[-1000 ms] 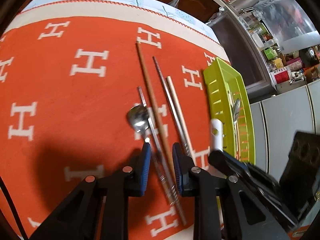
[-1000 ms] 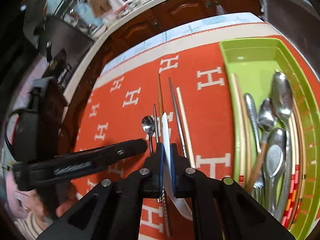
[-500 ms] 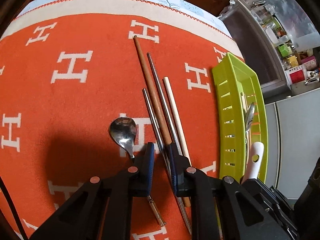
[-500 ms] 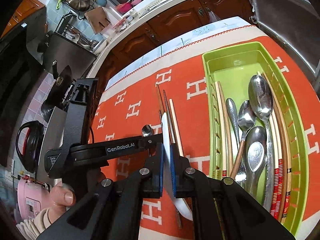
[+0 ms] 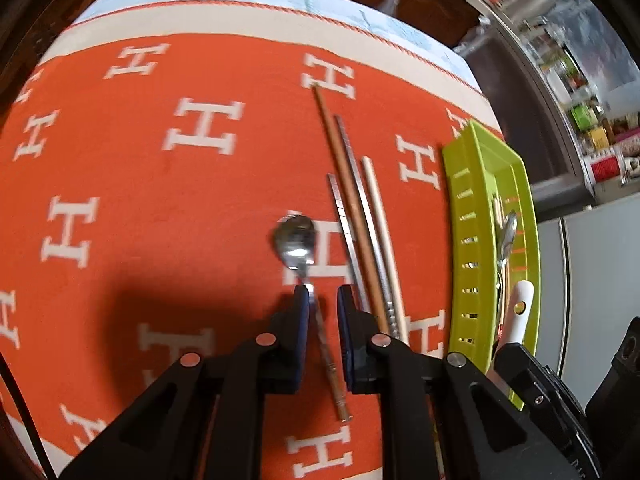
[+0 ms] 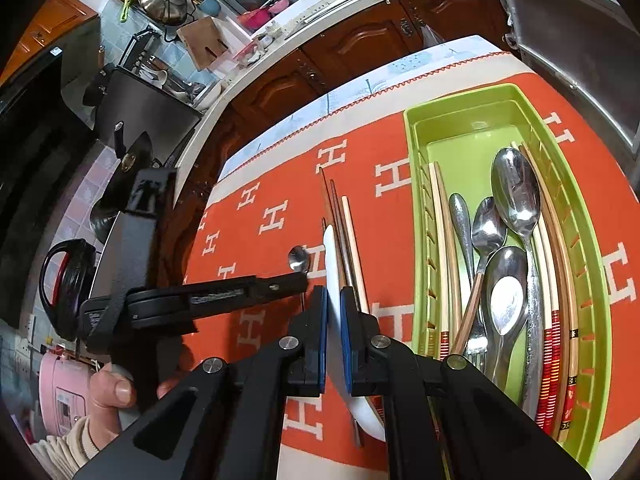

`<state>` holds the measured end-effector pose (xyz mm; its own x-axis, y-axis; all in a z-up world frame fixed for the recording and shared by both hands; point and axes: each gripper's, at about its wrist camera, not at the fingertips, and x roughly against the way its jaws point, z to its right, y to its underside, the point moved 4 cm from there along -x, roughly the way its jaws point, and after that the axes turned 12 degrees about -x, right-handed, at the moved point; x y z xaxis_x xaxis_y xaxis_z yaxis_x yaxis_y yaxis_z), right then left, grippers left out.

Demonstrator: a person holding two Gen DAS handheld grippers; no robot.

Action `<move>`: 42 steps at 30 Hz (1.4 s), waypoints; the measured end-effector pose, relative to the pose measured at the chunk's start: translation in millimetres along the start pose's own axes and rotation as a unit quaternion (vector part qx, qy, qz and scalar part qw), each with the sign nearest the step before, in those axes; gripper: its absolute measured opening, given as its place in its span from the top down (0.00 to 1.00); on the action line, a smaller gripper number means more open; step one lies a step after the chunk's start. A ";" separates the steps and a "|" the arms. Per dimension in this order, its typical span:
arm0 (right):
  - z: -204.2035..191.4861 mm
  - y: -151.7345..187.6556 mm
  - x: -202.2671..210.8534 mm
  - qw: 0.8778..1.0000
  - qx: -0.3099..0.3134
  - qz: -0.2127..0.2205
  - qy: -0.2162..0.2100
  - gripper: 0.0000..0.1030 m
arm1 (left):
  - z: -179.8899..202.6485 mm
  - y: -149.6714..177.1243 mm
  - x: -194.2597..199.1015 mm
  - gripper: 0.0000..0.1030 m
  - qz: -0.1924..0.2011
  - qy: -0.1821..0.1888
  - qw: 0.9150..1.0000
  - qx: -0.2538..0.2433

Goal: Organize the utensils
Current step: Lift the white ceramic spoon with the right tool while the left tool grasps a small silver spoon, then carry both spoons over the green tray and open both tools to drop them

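The left gripper (image 5: pixel 322 300), low in the centre of its wrist view, has just been narrowing around the thin handle of a small metal spoon (image 5: pixel 296 240). The handle lies between the jaws, touching the left pad, with a gap still showing on the other side. The spoon's bowl rests on the orange cloth (image 5: pixel 160 220) just above the fingertips. Four chopsticks (image 5: pixel 360 220) lie side by side just right of it. The right gripper (image 6: pixel 334 312), bottom centre of its own view, is clamped on a white spoon (image 6: pixel 332 264) held edge-on. At the right of that frame, a green tray (image 6: pixel 416 208) holds spoons and chopsticks.
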<state>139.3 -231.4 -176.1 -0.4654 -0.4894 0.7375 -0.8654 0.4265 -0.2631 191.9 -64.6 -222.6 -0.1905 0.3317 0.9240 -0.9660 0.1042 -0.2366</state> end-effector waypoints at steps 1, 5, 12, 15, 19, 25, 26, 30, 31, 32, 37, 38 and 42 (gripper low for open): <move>-0.6 0.4 0.1 1.000 0.000 0.000 -0.002 0.94 | -2.7 -0.1 1.0 0.89 0.002 -0.004 1.000 0.003; -5.2 3.5 0.2 1.000 0.002 -0.001 -0.005 0.94 | -11.0 2.6 -8.5 0.88 -0.018 -0.005 1.000 0.016; -10.2 7.9 -0.7 1.000 0.008 -0.002 -0.005 0.94 | 0.4 2.0 -17.4 0.80 -0.028 -0.026 0.999 -0.011; -10.2 8.8 1.6 1.000 0.007 0.001 -0.005 0.94 | 8.2 2.3 -18.2 0.79 -0.032 -0.050 0.998 -0.033; -10.1 10.7 4.4 1.000 0.008 0.003 -0.007 0.94 | 14.7 2.4 -20.8 0.96 -0.032 -0.055 0.997 -0.048; -8.6 10.5 18.3 1.000 -0.001 0.009 -0.020 0.94 | 5.9 11.2 -10.9 0.99 -0.025 -0.003 1.000 -0.016; -7.8 9.9 22.2 1.000 -0.005 0.011 -0.024 0.94 | 7.1 13.0 -6.6 0.99 -0.022 -0.001 1.000 -0.018; -0.1 5.9 44.2 0.999 -0.029 0.019 -0.041 0.94 | 19.1 22.2 19.7 0.99 -0.009 0.025 0.999 -0.030; 2.7 4.4 50.2 0.998 -0.037 0.022 -0.044 0.94 | 19.0 25.1 28.2 0.99 -0.007 0.036 0.999 -0.032; 6.2 2.8 57.1 0.998 -0.046 0.026 -0.046 0.94 | 25.6 26.3 35.3 0.99 -0.006 0.048 0.998 -0.037; 27.0 -10.0 92.9 0.994 -0.079 0.066 -0.030 0.94 | 70.6 20.4 60.2 0.99 0.011 0.084 0.994 -0.067; 34.6 -12.9 98.5 0.993 -0.086 0.074 -0.016 0.94 | 80.9 18.0 62.8 0.99 0.014 0.089 0.993 -0.076; 60.6 -21.2 104.4 0.990 -0.104 0.086 0.036 0.94 | 117.3 9.8 51.7 0.99 0.013 0.094 0.990 -0.102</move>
<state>97.7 -337.6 -131.2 -0.5815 -0.3430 0.7377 -0.7136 0.6506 -0.2600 152.2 -156.4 -141.8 -0.1608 0.5028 0.8493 -0.9020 0.2744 -0.3332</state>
